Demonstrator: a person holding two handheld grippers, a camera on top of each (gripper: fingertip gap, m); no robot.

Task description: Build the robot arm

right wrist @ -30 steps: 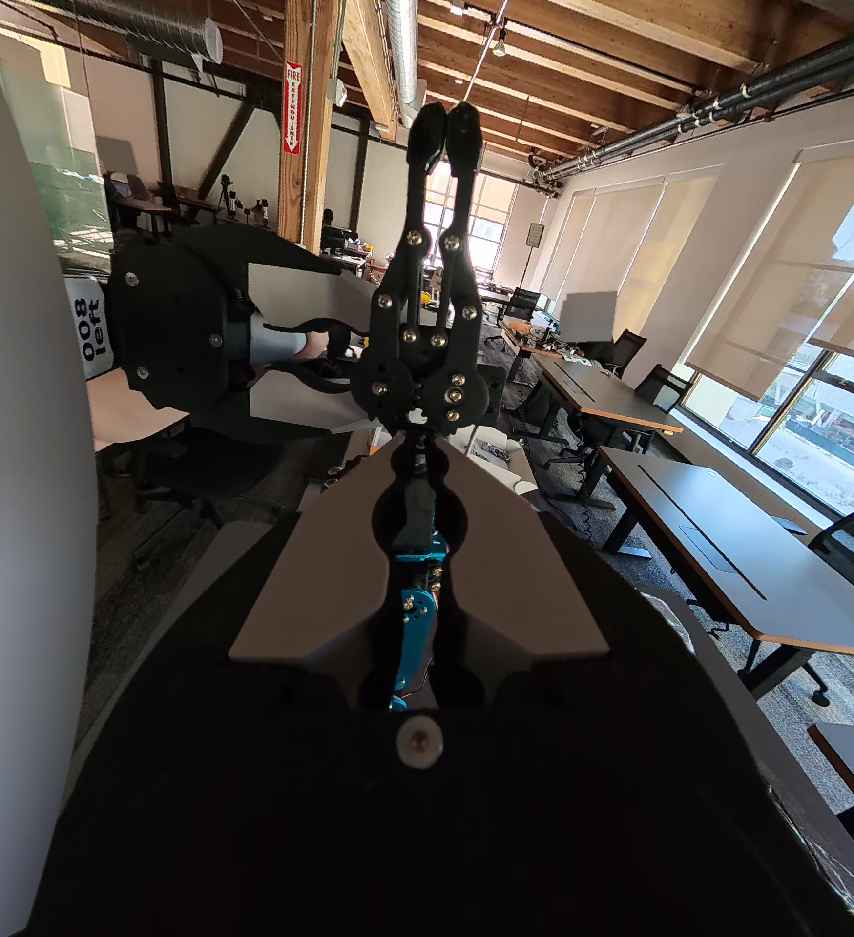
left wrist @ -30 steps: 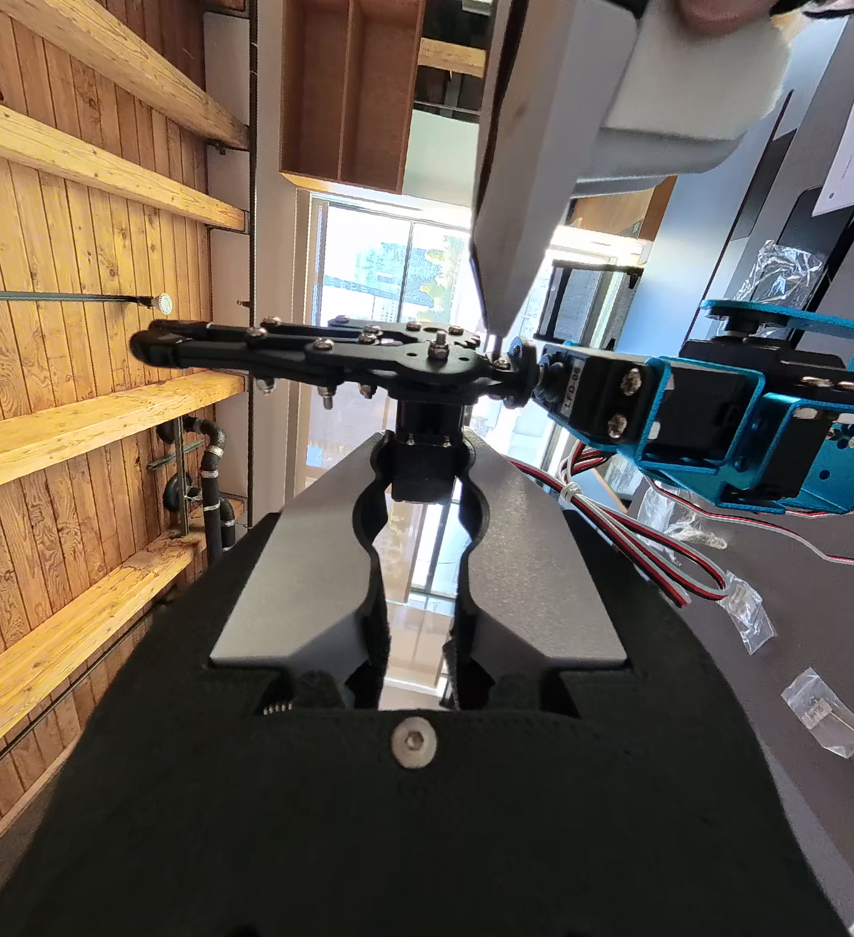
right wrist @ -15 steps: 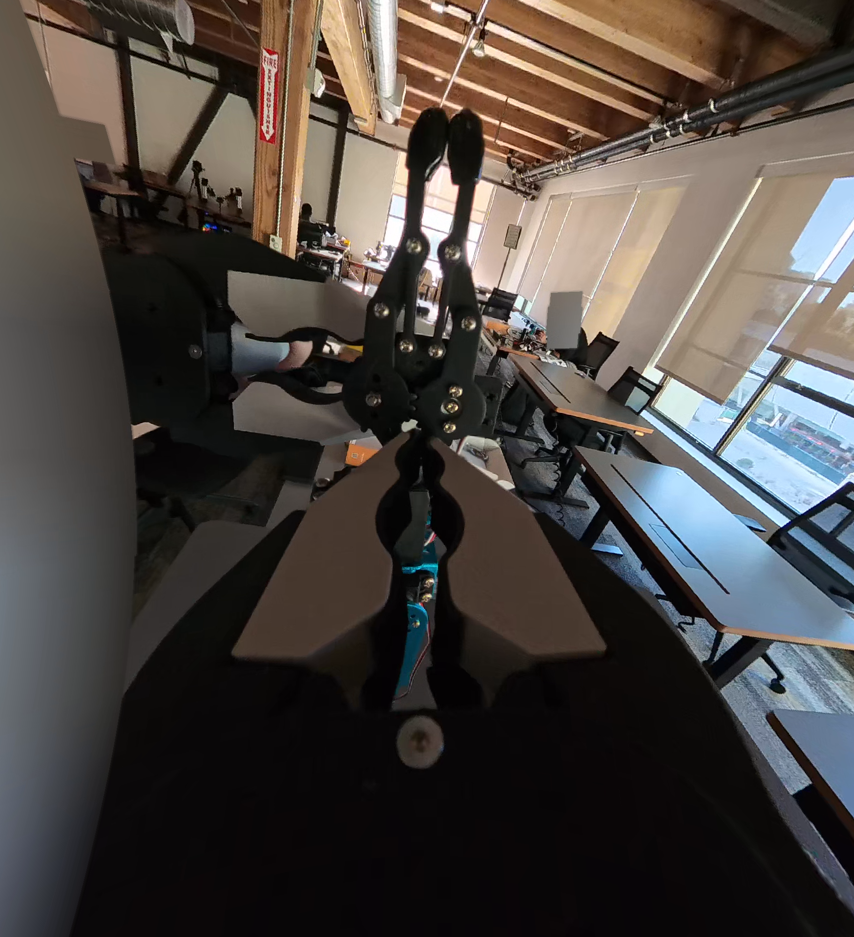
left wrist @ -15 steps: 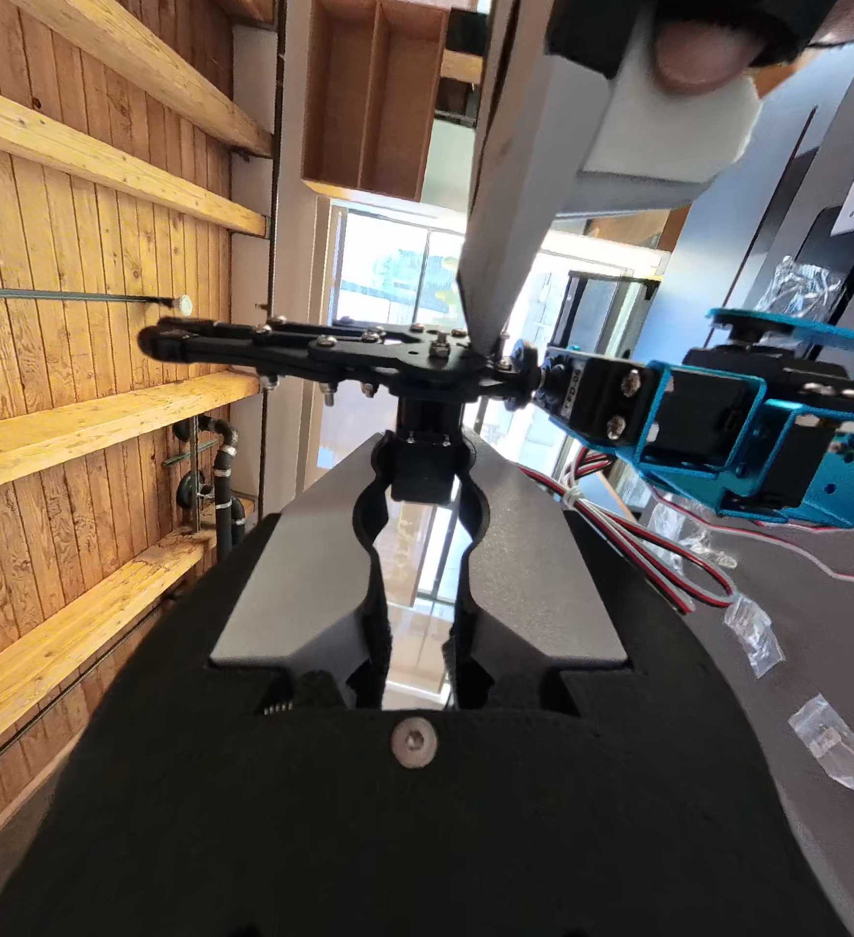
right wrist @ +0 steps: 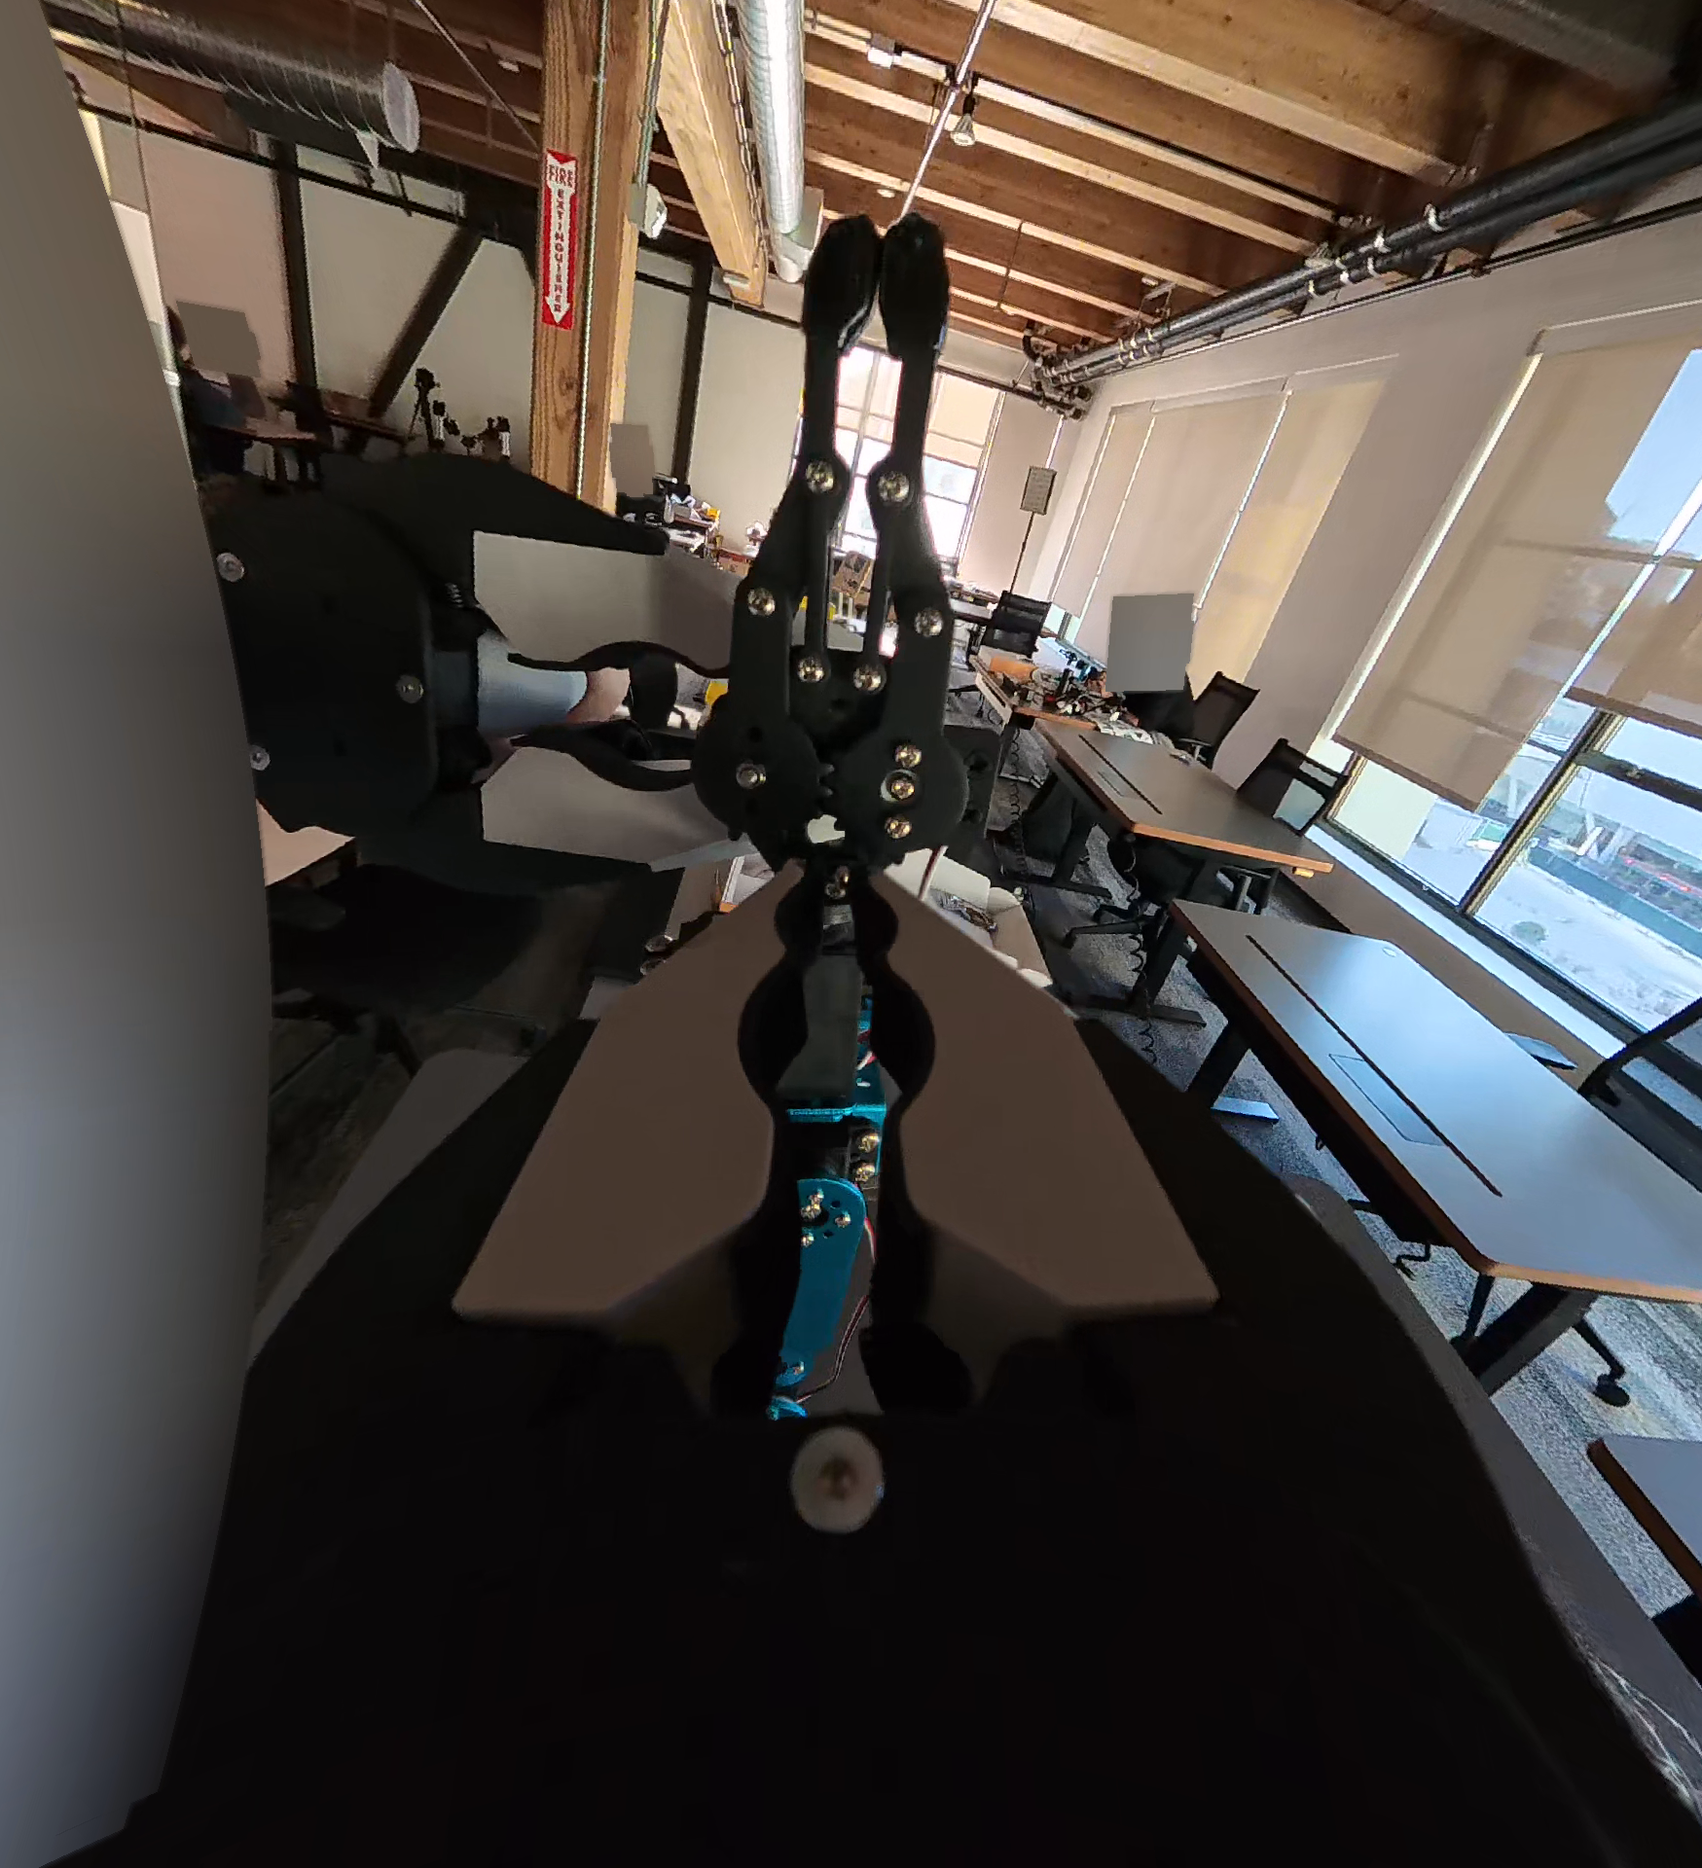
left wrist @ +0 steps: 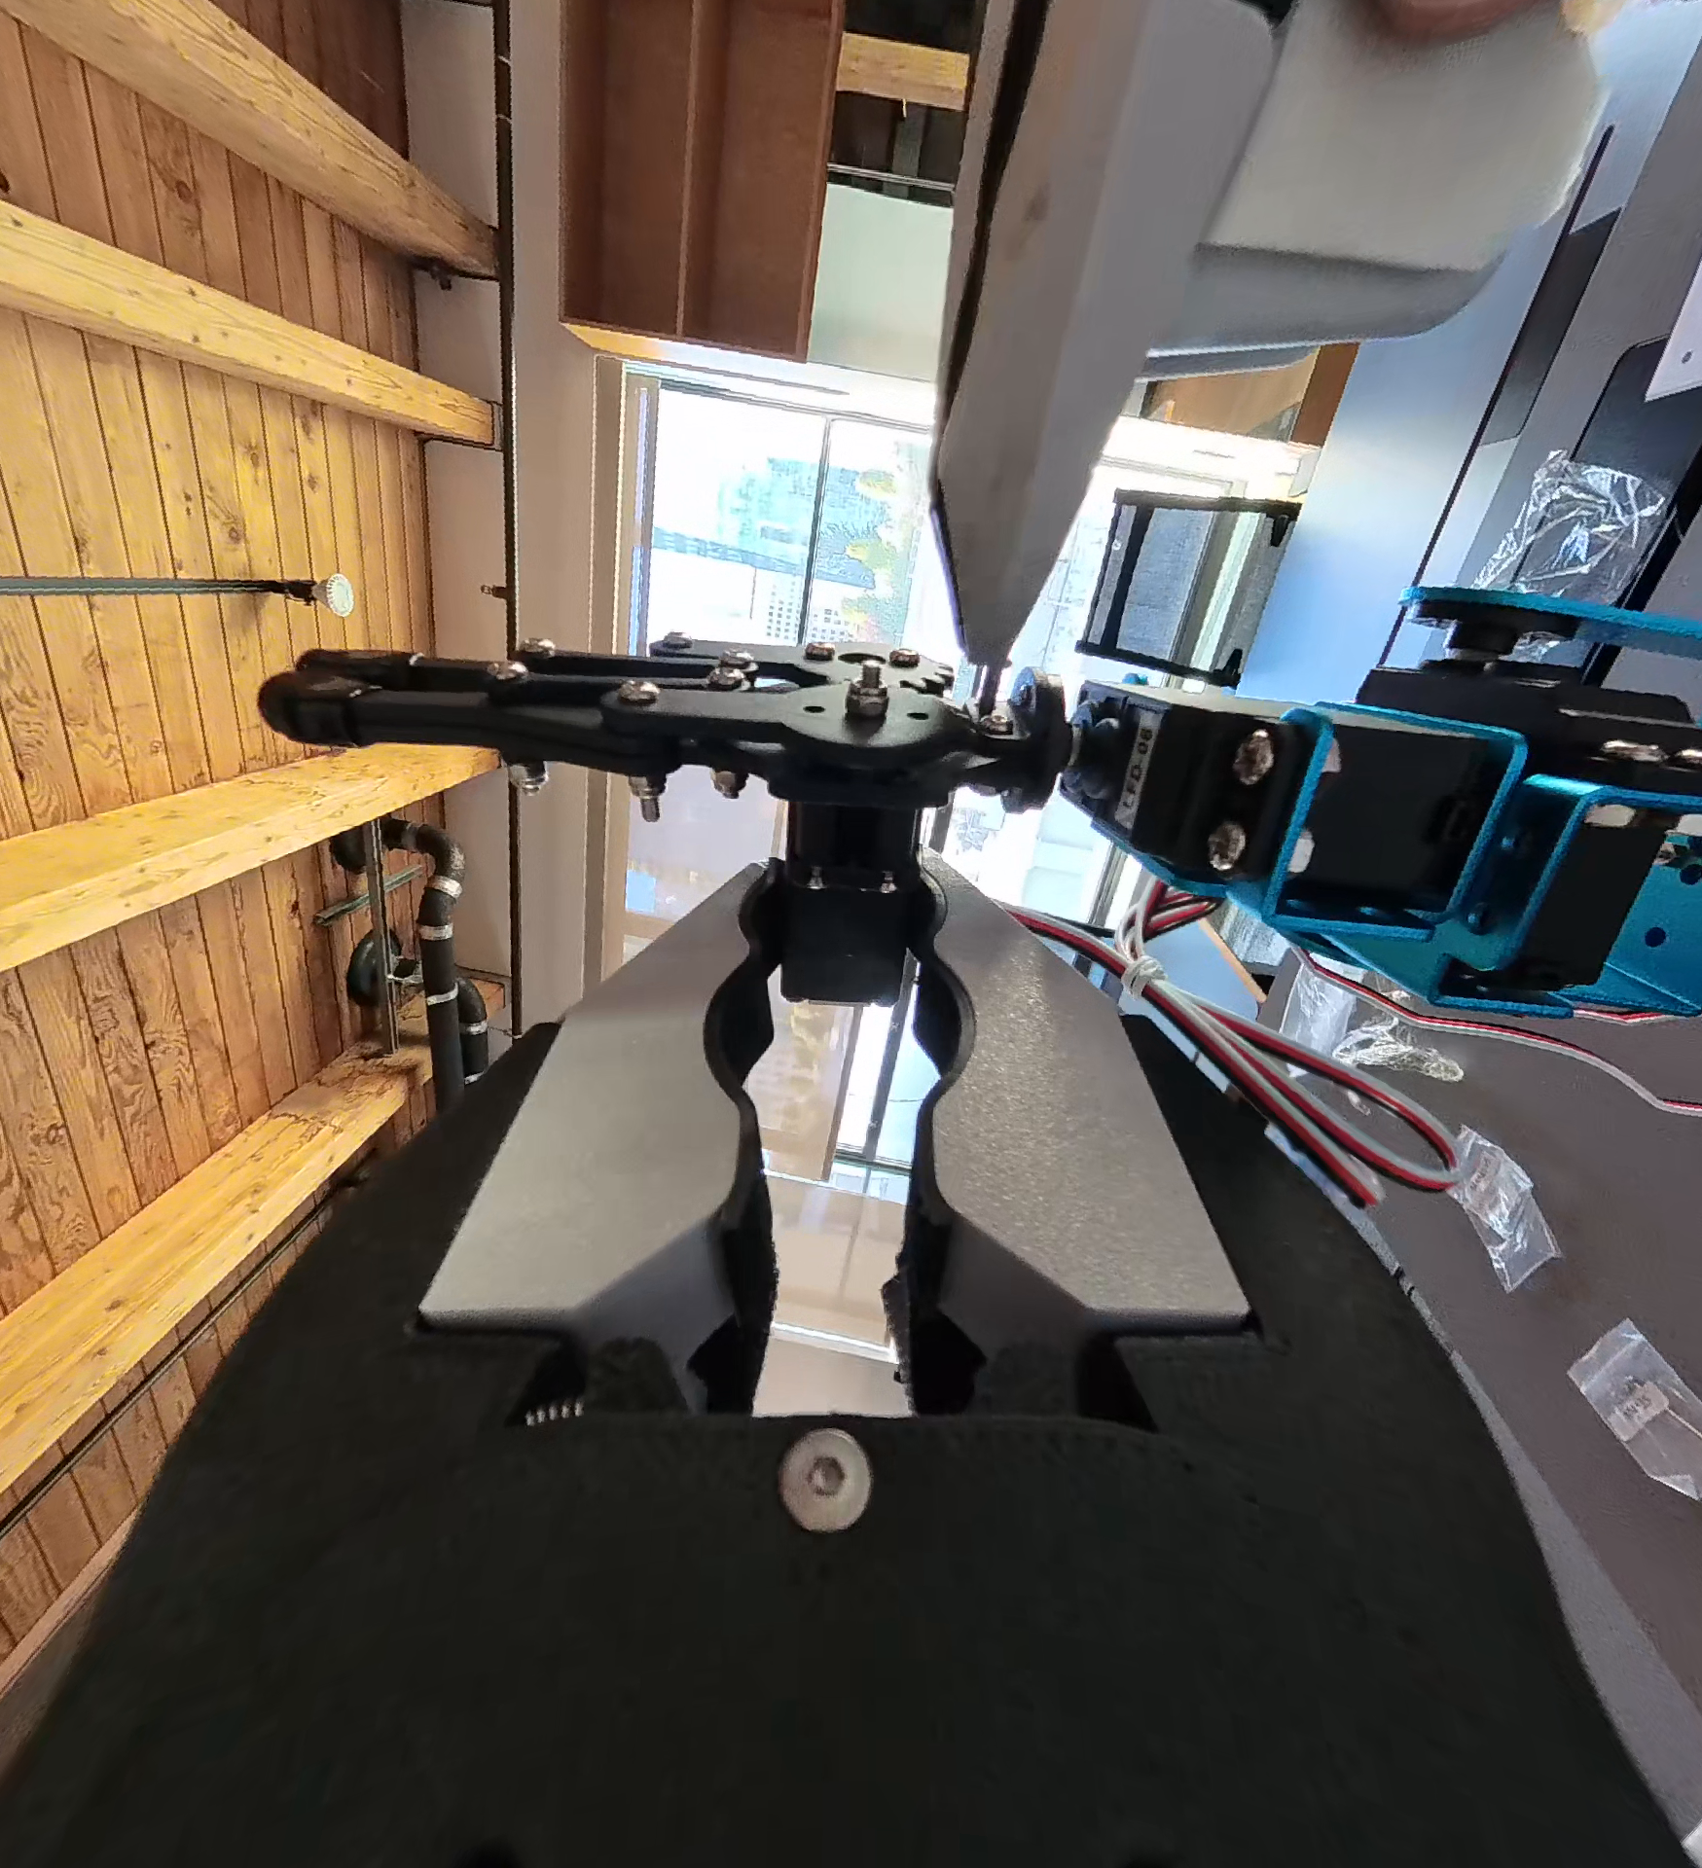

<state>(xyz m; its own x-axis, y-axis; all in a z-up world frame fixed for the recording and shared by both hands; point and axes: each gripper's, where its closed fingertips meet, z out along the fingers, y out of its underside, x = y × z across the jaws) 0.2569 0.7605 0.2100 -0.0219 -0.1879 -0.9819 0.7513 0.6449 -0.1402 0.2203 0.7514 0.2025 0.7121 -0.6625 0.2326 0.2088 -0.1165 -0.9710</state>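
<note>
The blue robot arm [left wrist: 1494, 859] runs off the right edge of the left wrist view. In the right wrist view its blue frame [right wrist: 826, 1243] shows only through the finger gap, and grey patches [right wrist: 1150, 642] cover spots in the far office.

Left tool [left wrist: 841, 940]: matt grey fingers, black felt-like body.
Claw [left wrist: 624, 708]: matt black plastic, bright metal screws.
Bracket [left wrist: 1494, 859]: blue anodised metal, smooth sheen.
Table [left wrist: 1635, 1162]: matt dark grey.
Bags [left wrist: 1660, 1430]: clear glossy plastic.
Ceiling beams [left wrist: 169, 849]: rough bare wood.
Right tool [right wrist: 836, 890]: matt grey fingers.
</note>
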